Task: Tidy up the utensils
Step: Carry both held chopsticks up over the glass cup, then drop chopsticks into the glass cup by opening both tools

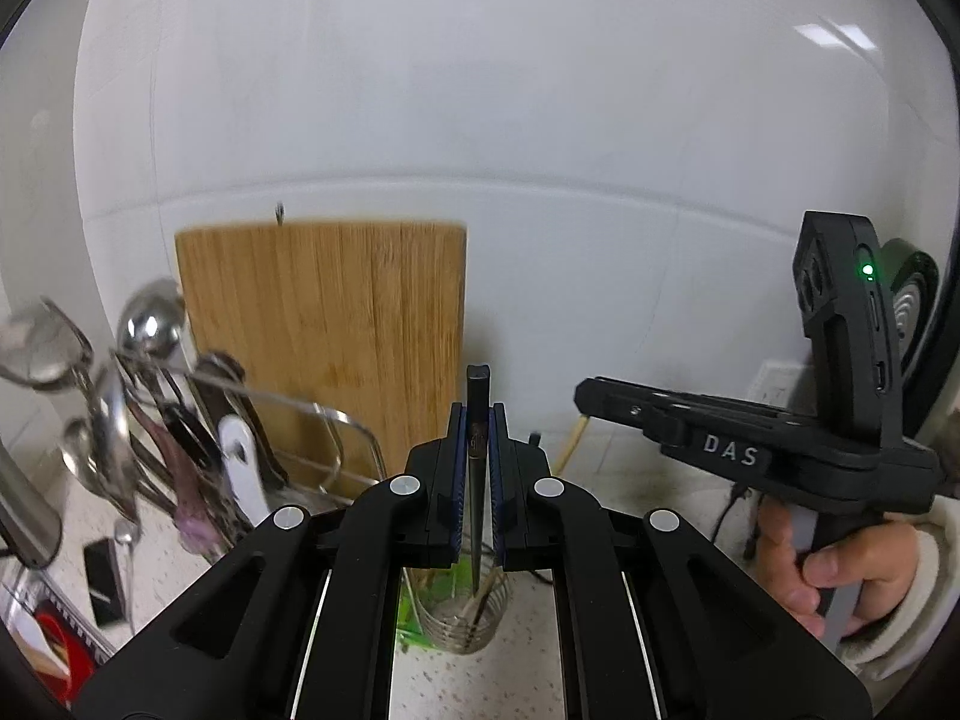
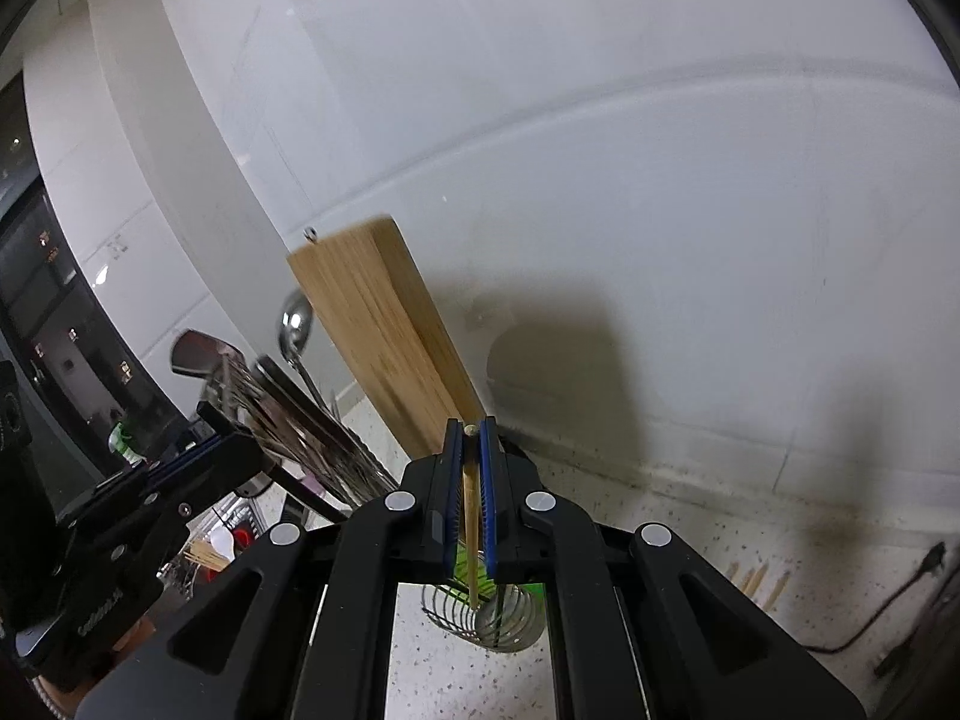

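The left tongs (image 1: 477, 420) are pinching a black chopstick (image 1: 477, 474) between their blue pads (image 1: 457, 468). It stands upright, its square top above the fingertips and its lower end down inside a wire cup (image 1: 465, 618) directly below the tongs, on the speckled counter (image 1: 528, 660). Green bits show inside the cup.

The right tongs (image 2: 472, 429) are pinching a wooden chopstick (image 2: 471, 522) — also upright, its tip reaching into the same wire cup (image 2: 510, 618) beneath them, where the black chopstick (image 2: 499, 618) already stands.

Beyond both tongs a bamboo board (image 1: 324, 336) leans against the white wall (image 1: 540, 120). To the left of the left tongs, a wire rack (image 1: 312, 420) holds ladles (image 1: 150, 324) and other metal utensils, blurred. To its right the right tongs (image 1: 579, 390) show in side view, held by a hand (image 1: 822, 570). More wooden chopsticks (image 2: 756, 579) lie on the counter, right of the right tongs — near a black cable (image 2: 888, 606).
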A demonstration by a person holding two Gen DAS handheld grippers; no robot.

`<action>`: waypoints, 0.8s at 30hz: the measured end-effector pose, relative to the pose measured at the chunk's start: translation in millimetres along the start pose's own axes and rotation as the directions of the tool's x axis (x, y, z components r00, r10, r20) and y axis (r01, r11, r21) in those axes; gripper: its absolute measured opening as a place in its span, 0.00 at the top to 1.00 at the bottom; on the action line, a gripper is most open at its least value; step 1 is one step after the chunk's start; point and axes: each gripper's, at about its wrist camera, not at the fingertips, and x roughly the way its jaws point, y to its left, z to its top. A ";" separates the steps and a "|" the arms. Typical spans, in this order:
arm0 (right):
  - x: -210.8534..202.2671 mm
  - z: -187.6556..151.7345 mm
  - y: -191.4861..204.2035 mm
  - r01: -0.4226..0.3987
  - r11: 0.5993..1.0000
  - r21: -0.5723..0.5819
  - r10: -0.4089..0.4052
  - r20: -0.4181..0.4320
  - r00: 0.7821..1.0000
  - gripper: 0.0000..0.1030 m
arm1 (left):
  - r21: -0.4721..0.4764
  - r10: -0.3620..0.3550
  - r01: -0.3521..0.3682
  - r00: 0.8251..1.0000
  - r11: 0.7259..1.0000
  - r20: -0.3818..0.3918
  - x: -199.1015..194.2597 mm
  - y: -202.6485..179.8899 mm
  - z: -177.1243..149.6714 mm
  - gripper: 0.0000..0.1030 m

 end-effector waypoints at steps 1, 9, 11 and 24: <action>6.9 -2.9 -0.8 0.002 1.000 0.000 -0.002 -0.011 1.000 0.98 | 0.001 0.001 -0.001 1.000 1.000 -0.008 3.9 0.5 -2.4 0.94; 32.5 -23.7 -0.4 0.012 1.000 -0.006 -0.012 -0.060 0.998 0.98 | 0.049 0.009 -0.005 0.996 0.999 -0.087 34.4 -4.2 -21.5 0.94; 36.2 -28.0 -0.1 0.016 1.000 -0.016 -0.017 -0.066 0.998 0.98 | 0.047 0.007 -0.003 0.995 0.999 -0.103 40.5 -3.6 -26.2 0.94; 45.3 -38.9 -0.6 0.042 0.999 -0.011 -0.043 -0.113 0.993 0.95 | 0.038 -0.004 0.010 0.987 0.999 -0.163 53.7 -5.4 -34.7 0.93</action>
